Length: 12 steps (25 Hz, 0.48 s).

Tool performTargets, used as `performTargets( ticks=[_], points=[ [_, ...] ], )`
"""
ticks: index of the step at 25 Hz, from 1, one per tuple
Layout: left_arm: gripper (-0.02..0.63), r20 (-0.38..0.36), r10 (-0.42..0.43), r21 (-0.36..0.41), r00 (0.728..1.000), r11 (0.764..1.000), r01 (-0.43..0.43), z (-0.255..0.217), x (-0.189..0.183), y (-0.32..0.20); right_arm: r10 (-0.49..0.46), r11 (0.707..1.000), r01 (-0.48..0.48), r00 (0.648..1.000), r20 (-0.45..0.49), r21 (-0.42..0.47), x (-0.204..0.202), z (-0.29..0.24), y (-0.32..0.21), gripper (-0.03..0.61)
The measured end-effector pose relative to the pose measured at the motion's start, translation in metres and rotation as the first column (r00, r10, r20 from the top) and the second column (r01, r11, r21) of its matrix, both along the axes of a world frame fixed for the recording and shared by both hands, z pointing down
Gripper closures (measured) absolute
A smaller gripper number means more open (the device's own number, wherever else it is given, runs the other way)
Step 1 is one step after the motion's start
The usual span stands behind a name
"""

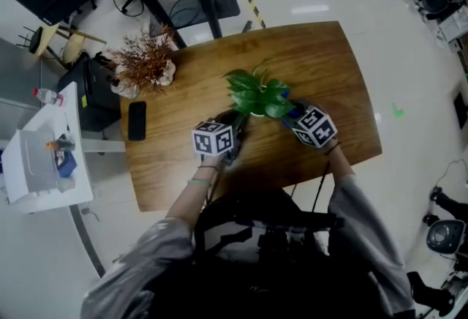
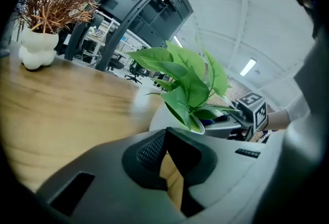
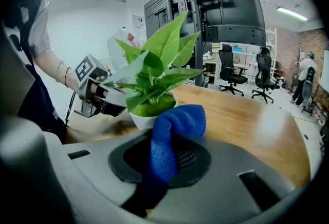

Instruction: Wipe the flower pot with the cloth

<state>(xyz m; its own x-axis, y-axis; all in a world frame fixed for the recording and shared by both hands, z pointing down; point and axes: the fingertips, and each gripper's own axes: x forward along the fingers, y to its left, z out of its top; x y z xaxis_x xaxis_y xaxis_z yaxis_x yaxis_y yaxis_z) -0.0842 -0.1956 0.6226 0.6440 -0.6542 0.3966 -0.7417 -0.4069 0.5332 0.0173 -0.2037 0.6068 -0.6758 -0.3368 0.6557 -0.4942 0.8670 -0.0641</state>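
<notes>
A: We start at the left end of the worktop [image 1: 314,61]. There's a dried bouquet in a white vase [image 1: 144,67], and a dark phone [image 1: 136,121] lies flat just in front of it.

B: Next we reach the left gripper [image 2: 165,132]. Its fingers are closed tip to tip with nothing between them, low over the wood and just beside the flower pot [image 2: 163,116].

A: We see the pot is white and upright, near the middle of the worktop. A green plant [image 1: 256,91] spreads over its rim.

B: On the pot's other side we have the right gripper [image 3: 172,138], fingers clamped on the blue cloth [image 3: 177,123], which bunches up above the tips.

A: The cloth sits right at the pot's wall, just under the rim. We cannot tell whether it touches.

B: So we have one gripper on either side of the pot, both well apart from the vase.
</notes>
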Motion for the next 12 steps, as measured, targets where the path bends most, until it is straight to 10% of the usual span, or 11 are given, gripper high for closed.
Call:
performTargets(
  ticks=[12],
  points=[
    [0.609, -0.028, -0.113, -0.002, 0.993, 0.994, 0.113, -0.002, -0.022, -0.028, 0.079, 0.991, -0.075, 0.997, 0.025, -0.11, -0.028, 0.029, 0.03, 0.52]
  ],
)
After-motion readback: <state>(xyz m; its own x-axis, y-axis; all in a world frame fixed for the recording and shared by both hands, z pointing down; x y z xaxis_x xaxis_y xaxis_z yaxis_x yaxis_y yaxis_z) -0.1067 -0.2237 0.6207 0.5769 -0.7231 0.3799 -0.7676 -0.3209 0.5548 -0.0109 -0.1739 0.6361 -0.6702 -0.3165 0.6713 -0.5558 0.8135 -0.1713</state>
